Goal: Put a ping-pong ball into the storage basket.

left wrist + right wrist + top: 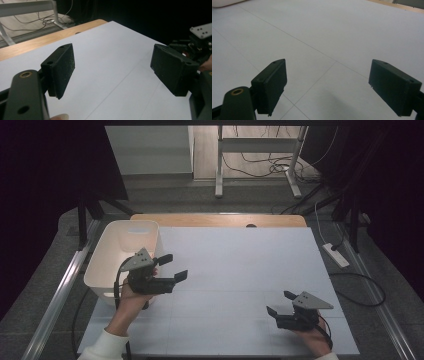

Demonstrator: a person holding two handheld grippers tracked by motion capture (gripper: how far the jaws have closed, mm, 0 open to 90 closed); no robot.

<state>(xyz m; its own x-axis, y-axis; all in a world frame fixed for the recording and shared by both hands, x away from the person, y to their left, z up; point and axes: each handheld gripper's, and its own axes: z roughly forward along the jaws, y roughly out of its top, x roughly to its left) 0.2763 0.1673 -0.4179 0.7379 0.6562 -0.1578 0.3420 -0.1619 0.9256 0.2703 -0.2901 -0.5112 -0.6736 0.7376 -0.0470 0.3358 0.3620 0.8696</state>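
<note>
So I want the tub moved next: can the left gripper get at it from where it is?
Probably yes: the left gripper is right beside the white tub, jaws apart and empty, though it points away from the tub.

Your left gripper (pixel 172 267) hangs just right of the bin (pixel 107 265) at the table's (pixel 240 265) left edge; your right gripper (pixel 281 303) sits near right, well apart.
</note>
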